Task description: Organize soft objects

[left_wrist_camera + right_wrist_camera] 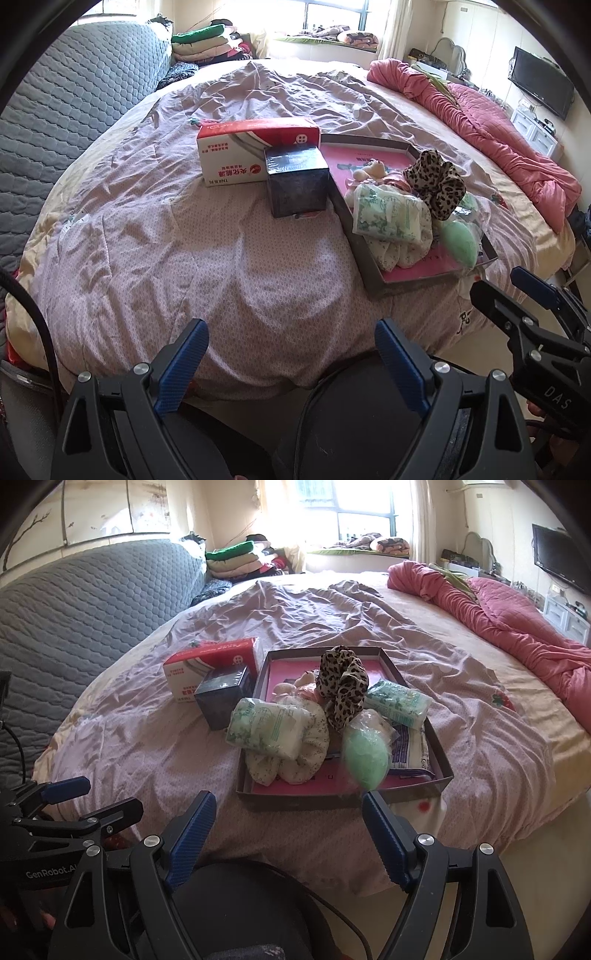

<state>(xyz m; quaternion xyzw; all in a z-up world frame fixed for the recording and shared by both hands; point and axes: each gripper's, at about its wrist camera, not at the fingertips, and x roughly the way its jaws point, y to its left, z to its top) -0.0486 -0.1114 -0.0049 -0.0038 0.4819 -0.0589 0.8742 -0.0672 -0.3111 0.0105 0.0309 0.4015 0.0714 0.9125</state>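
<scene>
Both the left gripper (pixel 291 334) and right gripper (pixel 290 806) hover empty with fingers apart at the near bed (pixel 155 746) edge, beyond them the tray (pixel 441 755) holding soft items, boxes (pixel 221 696) left of it.

I see the soft things heaped in a shallow grey tray (pixel 441 760) with a pink floor, on the bed. A leopard-print scrunchie (pixel 343 686) stands upright on the heap's middle, a green-printed tissue pack (pixel 266 731) lies on a floral cloth roll (pixel 295 760), and a pale green pouf (pixel 365 757) in clear wrap leans at the near right beside a second tissue pack (pixel 400 701).
</scene>
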